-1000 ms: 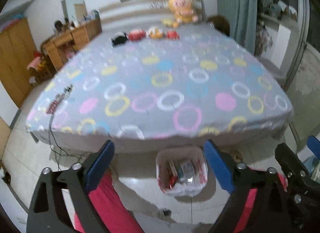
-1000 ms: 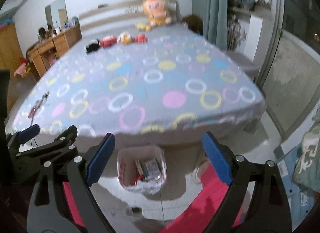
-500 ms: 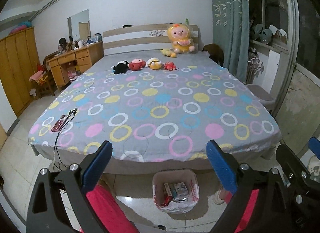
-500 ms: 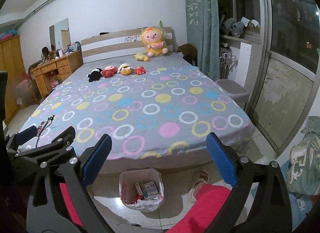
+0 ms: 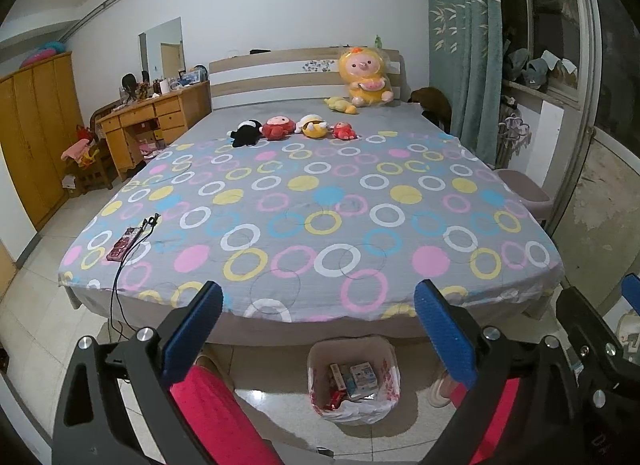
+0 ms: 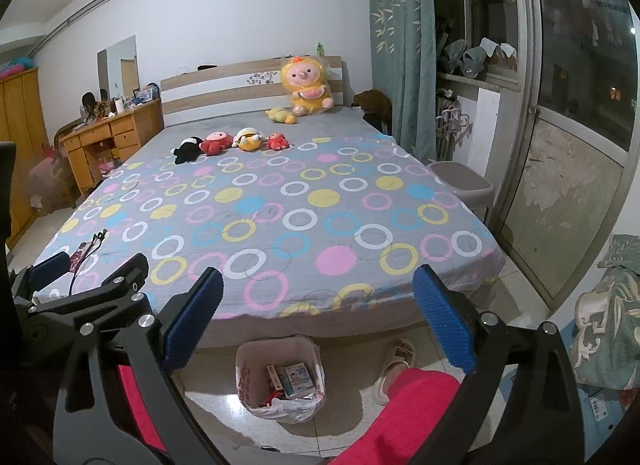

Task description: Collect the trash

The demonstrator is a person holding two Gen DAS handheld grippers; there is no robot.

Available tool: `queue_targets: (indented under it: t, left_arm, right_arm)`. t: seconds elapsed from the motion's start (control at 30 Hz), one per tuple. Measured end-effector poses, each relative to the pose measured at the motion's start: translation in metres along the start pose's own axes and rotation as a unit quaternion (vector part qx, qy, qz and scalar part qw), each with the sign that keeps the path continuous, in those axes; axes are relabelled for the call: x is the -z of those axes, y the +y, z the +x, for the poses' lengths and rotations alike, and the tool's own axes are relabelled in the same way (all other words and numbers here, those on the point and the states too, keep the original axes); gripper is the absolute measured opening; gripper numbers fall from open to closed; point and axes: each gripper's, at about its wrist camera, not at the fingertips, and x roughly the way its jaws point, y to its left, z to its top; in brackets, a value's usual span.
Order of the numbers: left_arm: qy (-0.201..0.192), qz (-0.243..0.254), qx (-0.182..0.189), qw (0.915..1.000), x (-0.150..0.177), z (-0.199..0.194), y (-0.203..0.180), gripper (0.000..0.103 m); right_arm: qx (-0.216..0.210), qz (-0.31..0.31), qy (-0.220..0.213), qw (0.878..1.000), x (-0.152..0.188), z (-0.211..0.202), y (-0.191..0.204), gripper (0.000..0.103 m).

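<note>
A small trash bin (image 5: 354, 379) (image 6: 280, 377) lined with a white and red plastic bag stands on the tiled floor at the foot of the bed. Cartons and wrappers (image 5: 356, 381) (image 6: 292, 379) lie inside it. My left gripper (image 5: 318, 333) hangs open above and in front of the bin with nothing between its blue pads. My right gripper (image 6: 318, 331) is also open and holds nothing. In the right wrist view the left gripper (image 6: 92, 281) shows at the left edge. Both are well above the floor.
A wide bed (image 5: 320, 205) with a ring-patterned sheet fills the middle; plush toys (image 5: 292, 129) sit near the headboard. A phone with a cable (image 5: 126, 243) lies on its left corner. A slipper (image 6: 394, 361) rests beside the bin. A desk (image 5: 152, 121) and a wardrobe (image 5: 36, 137) stand at the left. A person's red-clad legs (image 5: 216, 417) are below.
Both grippers have risen and tilted up away from the bin, so the bin sits lower and smaller in view and the whole room shows. Both stayed open.
</note>
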Motion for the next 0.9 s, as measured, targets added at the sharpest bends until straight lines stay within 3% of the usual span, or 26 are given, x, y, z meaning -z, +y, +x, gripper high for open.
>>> queue_targets:
  t: [0.9]
  left_arm:
    - [-0.005,-0.004,-0.009,0.9999,0.001,-0.008,0.003,0.095]
  right_arm:
    - [-0.007,0.002,-0.007,1.0,-0.01,-0.005,-0.004,0.094]
